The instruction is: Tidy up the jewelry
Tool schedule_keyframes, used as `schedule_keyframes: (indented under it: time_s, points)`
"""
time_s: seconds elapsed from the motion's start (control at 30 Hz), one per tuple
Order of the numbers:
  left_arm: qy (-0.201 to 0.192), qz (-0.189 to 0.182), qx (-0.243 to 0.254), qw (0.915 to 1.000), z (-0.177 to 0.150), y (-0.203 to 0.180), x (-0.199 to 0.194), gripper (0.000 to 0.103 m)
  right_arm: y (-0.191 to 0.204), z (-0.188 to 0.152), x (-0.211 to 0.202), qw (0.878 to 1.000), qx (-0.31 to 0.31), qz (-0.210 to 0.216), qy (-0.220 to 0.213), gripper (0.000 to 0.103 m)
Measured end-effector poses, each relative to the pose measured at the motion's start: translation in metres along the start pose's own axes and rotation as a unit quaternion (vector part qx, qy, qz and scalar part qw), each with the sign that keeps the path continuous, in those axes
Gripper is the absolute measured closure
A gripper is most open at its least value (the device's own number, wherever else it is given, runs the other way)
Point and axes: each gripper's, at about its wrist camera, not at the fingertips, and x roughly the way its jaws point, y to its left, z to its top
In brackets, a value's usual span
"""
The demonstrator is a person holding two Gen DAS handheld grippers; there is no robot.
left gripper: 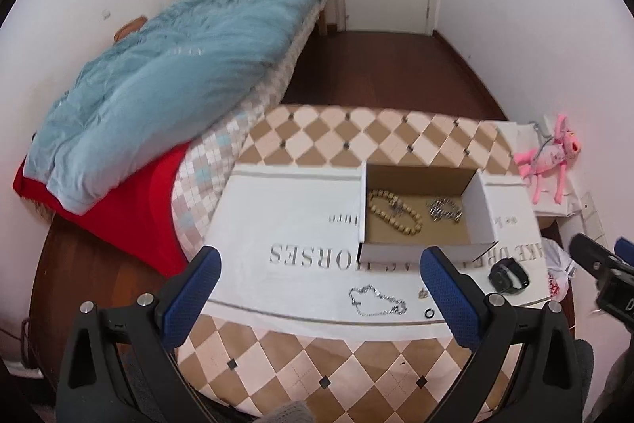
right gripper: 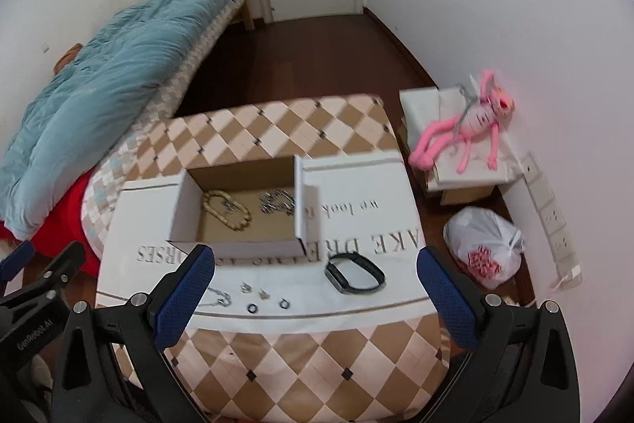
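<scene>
An open cardboard box [left gripper: 481, 203] [right gripper: 182, 201] stands on a white printed cloth [left gripper: 285, 209] [right gripper: 356, 181]. Inside lie a beige bead bracelet [left gripper: 394, 211] [right gripper: 226, 211] and a silver chain piece [left gripper: 443, 209] [right gripper: 277, 203]. In front of the box lie a silver chain [left gripper: 376, 300] [right gripper: 220, 298], small earrings [right gripper: 253, 290], two small black rings [left gripper: 430, 314] [right gripper: 252, 308] and a black watch [left gripper: 509, 276] [right gripper: 354, 272]. My left gripper [left gripper: 321, 298] is open and empty above the chain. My right gripper [right gripper: 313, 298] is open and empty above the rings.
The cloth lies on a checkered cushion table [left gripper: 317, 363] [right gripper: 317, 363]. A bed with a blue duvet [left gripper: 166, 66] [right gripper: 99, 66] is at the left. A pink plush toy [left gripper: 549, 157] [right gripper: 467, 129] and a white plastic bag [right gripper: 485, 244] are at the right.
</scene>
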Motion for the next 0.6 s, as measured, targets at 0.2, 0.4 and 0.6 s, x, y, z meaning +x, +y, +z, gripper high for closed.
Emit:
schedule_keyframes:
  time_s: [0.2, 0.4, 0.6]
  points:
    - [0.058, 0.003, -0.006, 0.9983, -0.023, -0.007, 0.057, 0.0, -0.056, -0.02, 0.062, 0.995, 0.082, 0.005, 0.054, 0.007]
    - [0.1, 0.027, 0.011, 0.9946, -0.043, -0.018, 0.103, 0.0, -0.091, -0.04, 0.139, 0.984, 0.119, -0.005, 0.135, 0.033]
    - [0.141, 0.007, 0.005, 0.99, -0.064, -0.007, 0.124, 0.0, -0.086, -0.049, 0.186, 0.987, 0.087, -0.031, 0.135, 0.074]
